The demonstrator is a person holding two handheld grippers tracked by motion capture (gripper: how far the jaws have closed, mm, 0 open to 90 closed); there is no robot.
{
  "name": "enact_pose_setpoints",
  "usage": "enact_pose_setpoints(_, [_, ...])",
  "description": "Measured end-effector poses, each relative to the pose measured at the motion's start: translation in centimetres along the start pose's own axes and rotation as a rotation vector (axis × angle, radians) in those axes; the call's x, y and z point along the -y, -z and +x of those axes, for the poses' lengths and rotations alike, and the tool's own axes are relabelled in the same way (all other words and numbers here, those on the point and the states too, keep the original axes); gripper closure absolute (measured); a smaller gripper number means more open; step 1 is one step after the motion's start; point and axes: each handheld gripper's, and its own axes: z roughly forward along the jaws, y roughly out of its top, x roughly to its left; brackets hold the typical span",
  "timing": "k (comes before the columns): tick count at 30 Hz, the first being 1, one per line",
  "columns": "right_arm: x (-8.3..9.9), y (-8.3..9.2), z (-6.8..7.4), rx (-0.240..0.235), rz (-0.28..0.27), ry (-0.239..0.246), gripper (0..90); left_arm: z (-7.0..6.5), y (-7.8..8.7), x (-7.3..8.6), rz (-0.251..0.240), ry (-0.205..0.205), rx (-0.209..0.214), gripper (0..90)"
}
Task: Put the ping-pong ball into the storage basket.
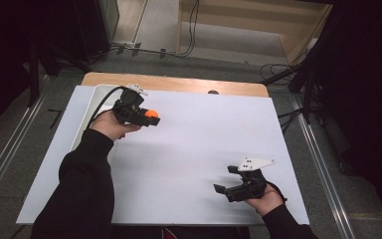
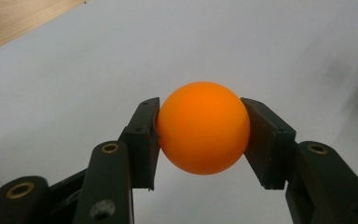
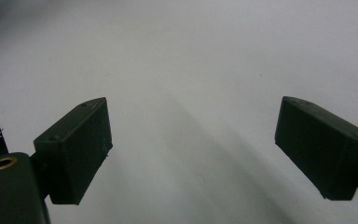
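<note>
**One orange ball clamped in the left tongs**

One orange ball [image 2: 203, 134] sits squeezed between both pads of the left gripper [image 1: 148, 117], its sides pressed flat against them, held above the white sheet [image 1: 199, 144] toward ten o'clock of the sheet. In the high view the ball [image 1: 151, 113] shows at the tip of these tongs, which point level toward three o'clock. The left hand [image 1: 112, 124] wraps the gripper's body from below, and a black sleeve [image 1: 79, 189] runs back toward six o'clock; the cable loops away toward nine o'clock.

The right gripper [image 1: 225, 180] rests low near five o'clock of the sheet, well apart from the ball, its jaws spread wide with nothing between them, pointing toward nine o'clock. The right hand [image 1: 264, 199] grips it from behind, and a grey three-cornered plate [image 1: 255, 163] rides on top.

The white sheet covers most of a wooden table [image 1: 179, 83], whose bare edge shows at twelve o'clock. Grey floor [image 1: 20, 124] with metal rails surrounds it, cables trail across the far side, and dark curtains [image 1: 368, 74] close off the right.
</note>
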Motion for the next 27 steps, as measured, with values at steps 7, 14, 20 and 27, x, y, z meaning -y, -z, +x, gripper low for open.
enact_pose_setpoints(7, [0.0,0.0,0.0,0.0,0.0,-0.004,9.6,0.6,0.4,0.2,-0.009,0.017,-0.016,50.8])
enact_pose_setpoints(14, [0.0,0.0,0.0,0.004,0.002,-0.004,9.6,1.3,0.9,0.4,-0.014,0.031,-0.03,50.8])
enact_pose_setpoints(20, [0.0,0.0,0.0,0.002,-0.001,-0.009,9.6,1.7,1.3,0.6,-0.019,0.041,-0.044,50.8])
enact_pose_setpoints(27, [0.0,0.0,0.0,0.004,0.003,-0.008,9.6,2.1,1.8,0.7,-0.027,0.047,-0.037,50.9])
